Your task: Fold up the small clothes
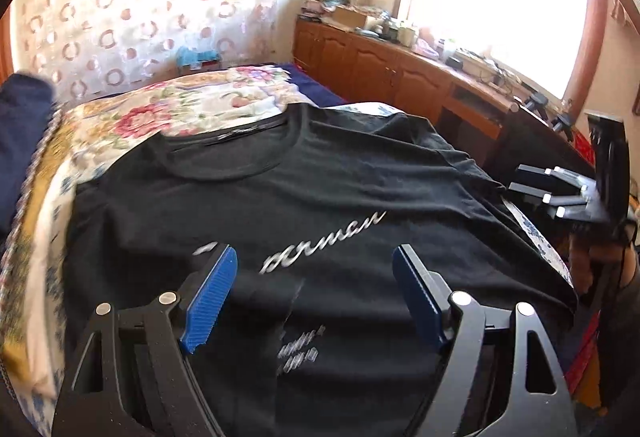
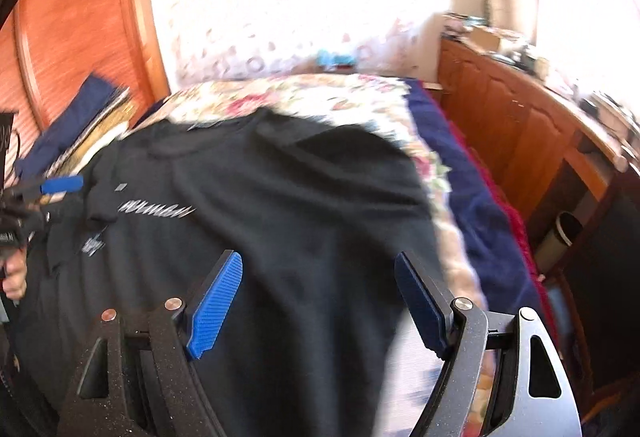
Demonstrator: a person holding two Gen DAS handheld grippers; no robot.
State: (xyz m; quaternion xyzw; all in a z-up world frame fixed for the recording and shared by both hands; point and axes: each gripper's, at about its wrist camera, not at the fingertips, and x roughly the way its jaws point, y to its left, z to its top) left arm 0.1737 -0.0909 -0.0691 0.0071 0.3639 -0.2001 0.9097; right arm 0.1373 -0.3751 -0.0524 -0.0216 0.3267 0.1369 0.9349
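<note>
We see the bed (image 1: 132, 117) under its floral cover, and spread across it the black T-shirt (image 1: 320, 189), front up, collar at the far end. It looks light, soft and limp, so we judge it will sag unless taken by hem or shoulder seams at two points. Our left hand-held gripper (image 1: 314, 289) and right hand-held gripper (image 2: 318, 297) both hang over the cloth, jaws wide apart, holding nothing.

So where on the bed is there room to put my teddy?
Bare floral bedspread lies beyond the black T-shirt's collar, up to the curtain. A thin strip runs along the shirt's right side. The wooden counter by the window is crowded.
</note>
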